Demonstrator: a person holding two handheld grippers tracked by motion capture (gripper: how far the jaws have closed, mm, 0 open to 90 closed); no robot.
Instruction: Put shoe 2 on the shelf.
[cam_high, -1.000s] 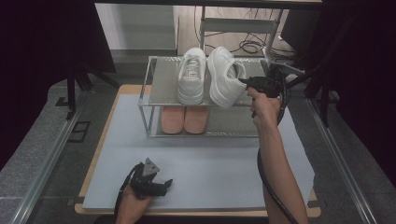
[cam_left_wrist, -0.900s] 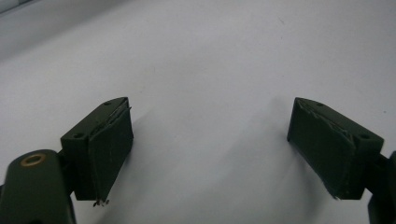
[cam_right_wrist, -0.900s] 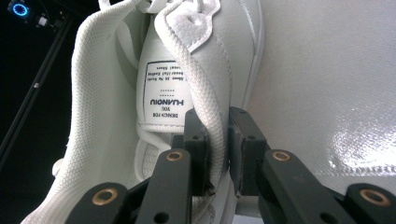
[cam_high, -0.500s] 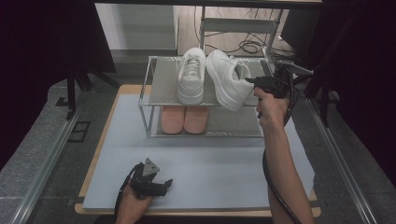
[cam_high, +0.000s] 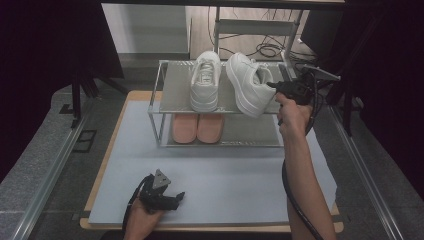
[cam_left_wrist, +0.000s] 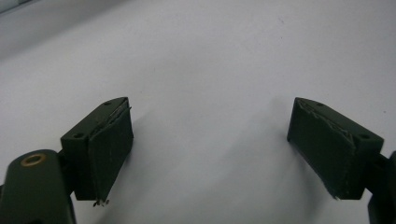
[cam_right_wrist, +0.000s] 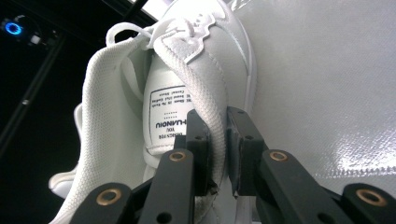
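At the lower left of the high view, the left gripper (cam_high: 162, 195) is held low over the grey tabletop (cam_high: 240, 175), gripped by a hand (cam_high: 142, 222) that enters from the bottom edge. In the left gripper view its jaws are seen spread wide apart, with bare tabletop (cam_left_wrist: 210, 70) between them and nothing held.

In the upper middle of the high view a two-tier metal rack (cam_high: 170, 95) is set on the tabletop. A pair of pink shoes (cam_high: 196, 127) is placed side by side on its lower shelf. On the top shelf one white sneaker (cam_high: 205, 82) is stood flat, toe toward the far side.

Just to the right of it, a second sneaker (cam_high: 246, 82) is seen tilted, its sole turned outward and its heel end lifted past the rack's front edge. It is pinched at the heel collar by the right gripper (cam_high: 280, 87), held in a hand (cam_high: 292, 112) at the upper right of the frame.

In the right gripper view the jaws are closed on the padded rim of the second sneaker (cam_right_wrist: 196, 84), one jaw inside the opening beside the printed insole label, the other outside. The shelf's pale surface is seen at the right of that frame.
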